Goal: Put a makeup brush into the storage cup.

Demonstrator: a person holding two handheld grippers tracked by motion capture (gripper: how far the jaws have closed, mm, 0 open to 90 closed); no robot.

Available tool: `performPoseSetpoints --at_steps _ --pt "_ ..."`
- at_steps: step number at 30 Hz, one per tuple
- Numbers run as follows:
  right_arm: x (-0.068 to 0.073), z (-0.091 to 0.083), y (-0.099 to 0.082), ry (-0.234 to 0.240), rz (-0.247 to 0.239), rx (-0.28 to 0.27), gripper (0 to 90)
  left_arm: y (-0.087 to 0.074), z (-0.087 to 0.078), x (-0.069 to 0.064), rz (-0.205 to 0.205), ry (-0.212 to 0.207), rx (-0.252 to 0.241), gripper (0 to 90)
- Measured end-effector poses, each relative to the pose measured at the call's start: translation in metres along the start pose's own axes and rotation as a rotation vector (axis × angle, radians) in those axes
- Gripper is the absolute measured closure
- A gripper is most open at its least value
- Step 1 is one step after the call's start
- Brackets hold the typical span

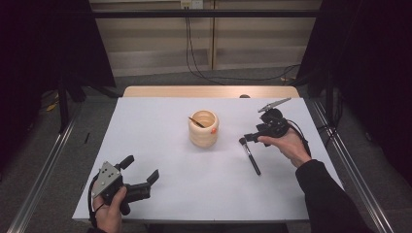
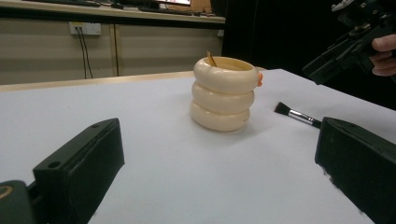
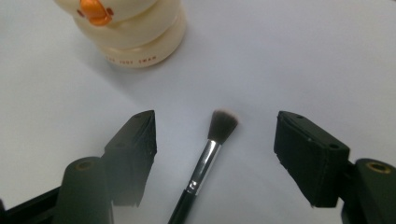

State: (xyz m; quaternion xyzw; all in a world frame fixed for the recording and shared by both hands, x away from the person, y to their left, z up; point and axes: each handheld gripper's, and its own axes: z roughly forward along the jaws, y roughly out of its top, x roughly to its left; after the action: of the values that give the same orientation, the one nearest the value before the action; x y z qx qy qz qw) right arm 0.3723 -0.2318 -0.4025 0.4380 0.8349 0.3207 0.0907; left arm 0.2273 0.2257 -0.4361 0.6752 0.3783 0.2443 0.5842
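A cream ribbed cup point(image 1: 203, 128) with an orange duck beak stands mid-table and holds a thin stick; it also appears as the cup point(image 2: 223, 93) and the cup point(image 3: 130, 28). A black makeup brush point(image 1: 249, 156) lies flat to its right, bristles toward the cup. My right gripper point(image 1: 248, 138) hovers over the bristle end; in its own view the brush point(image 3: 205, 158) lies between the two jaws, which stand apart and touch nothing. My left gripper point(image 1: 142, 169) rests near the front left of the table, open and empty, facing the cup.
The white table sheet point(image 1: 165, 189) ends at a wooden strip point(image 1: 209, 91) at the back. Metal rails run along both sides of the table. Cables hang down the back wall.
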Motion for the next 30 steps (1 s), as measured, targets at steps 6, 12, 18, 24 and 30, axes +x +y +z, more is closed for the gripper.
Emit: performPoseSetpoints --at_steps 6,12,18,24,30 --pt "0.002 0.010 0.005 -0.001 0.013 0.137 40.2 0.000 0.000 0.000 0.003 -0.009 0.006 1.2" --pt "-0.001 0.018 0.007 -0.009 0.034 0.199 47.7 0.000 0.001 -0.001 0.011 -0.012 0.012 1.1" --pt "-0.007 0.027 0.008 0.001 0.052 0.261 52.1 -0.001 0.002 -0.001 0.011 -0.020 0.017 1.2" --pt "-0.011 0.036 0.008 0.011 0.054 0.337 52.9 -0.001 0.002 -0.002 0.015 -0.020 0.019 1.2" --pt "-0.012 0.044 0.006 0.023 0.059 0.387 56.3 -0.001 0.003 -0.002 0.020 -0.022 0.020 1.1"
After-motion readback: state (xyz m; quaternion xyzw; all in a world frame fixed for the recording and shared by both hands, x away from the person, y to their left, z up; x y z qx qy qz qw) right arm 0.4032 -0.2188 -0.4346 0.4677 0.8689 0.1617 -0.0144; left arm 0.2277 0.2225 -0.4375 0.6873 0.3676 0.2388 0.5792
